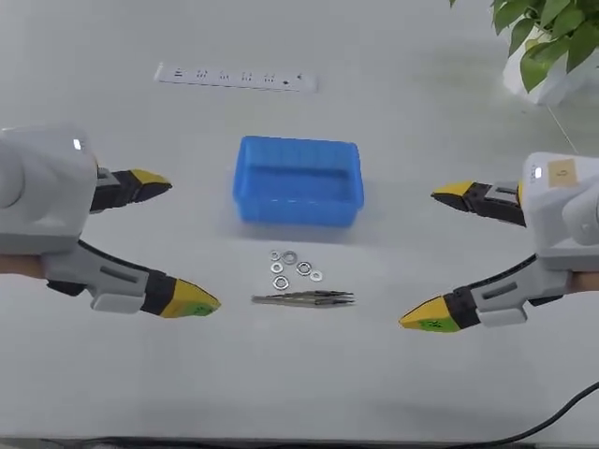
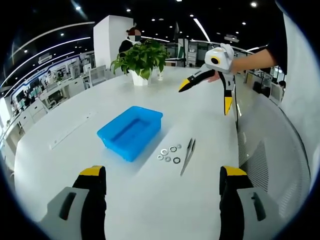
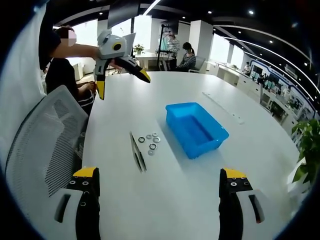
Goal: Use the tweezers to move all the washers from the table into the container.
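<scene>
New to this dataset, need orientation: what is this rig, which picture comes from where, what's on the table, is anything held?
There is no robot here: a person holds hand-operated tongs in each hand. The head view comes from a headset camera looking down at the table, with the left tongs and right tongs coming in from the sides. The two round pictures come from fisheye cameras riding on each pair of tongs and looking along its yellow-tipped jaws. Each also catches the other tongs across the table. On the table lie a blue container, a small cluster of washers just in front of it, and tweezers beside the washers. Both tongs are open and hold nothing.
</scene>
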